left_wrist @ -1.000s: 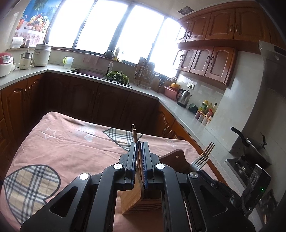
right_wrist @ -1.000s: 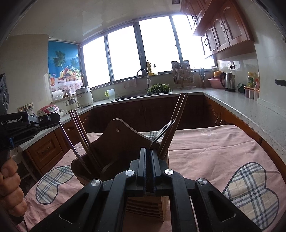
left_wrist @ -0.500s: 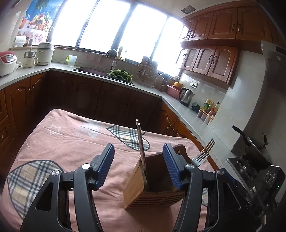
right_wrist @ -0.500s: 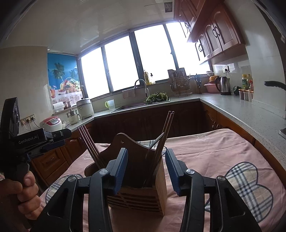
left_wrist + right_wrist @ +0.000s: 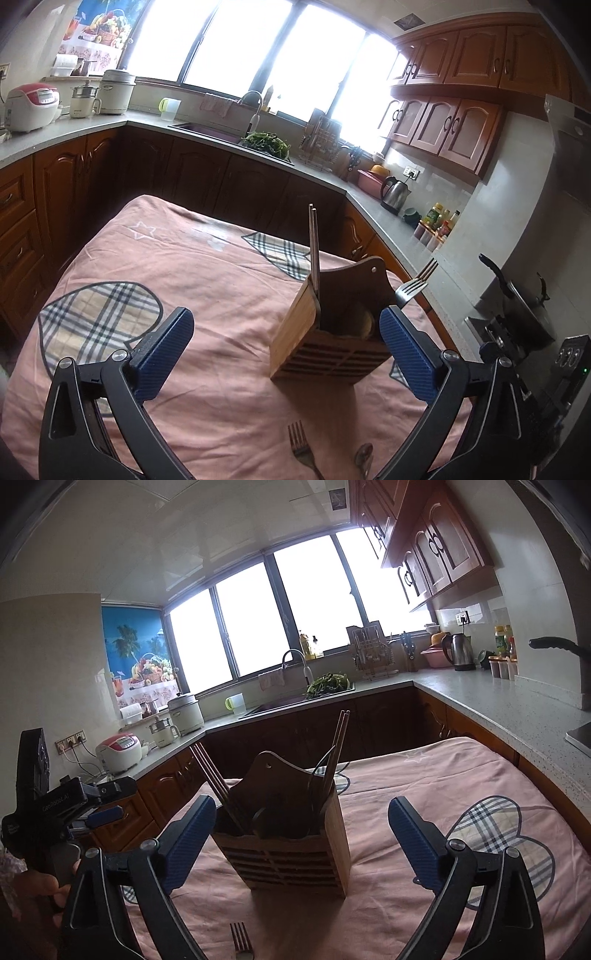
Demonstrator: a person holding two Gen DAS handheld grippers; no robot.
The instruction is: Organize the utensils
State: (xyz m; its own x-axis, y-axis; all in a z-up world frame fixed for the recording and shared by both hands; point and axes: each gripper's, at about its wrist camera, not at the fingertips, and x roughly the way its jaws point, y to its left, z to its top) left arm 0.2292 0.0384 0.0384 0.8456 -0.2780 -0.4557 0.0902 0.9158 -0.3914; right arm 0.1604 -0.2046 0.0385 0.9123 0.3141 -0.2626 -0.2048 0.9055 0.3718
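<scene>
Both my tongs, left (image 5: 286,349) and right (image 5: 301,834), are opening, nothing clamped. The slatted bamboo utensil holder (image 5: 291,843) stands just ahead between them, keeping chopsticks (image 5: 334,755) upright; a steel fork (image 5: 304,448) waits below.

We see the slatted bamboo utensil holder (image 5: 328,343) standing on the table under its pink cloth with plaid hearts (image 5: 221,280), toward the right edge in the left wrist view. In the holder stand dark wooden chopsticks (image 5: 314,247) at its left corner and a steel fork (image 5: 413,284) at its right side. Before the holder, at the table's near edge, lie a second steel fork (image 5: 303,450) and, just right of it, a steel spoon (image 5: 364,458) (partly cut off). Behind the table runs the grey stone counter (image 5: 207,129).
</scene>
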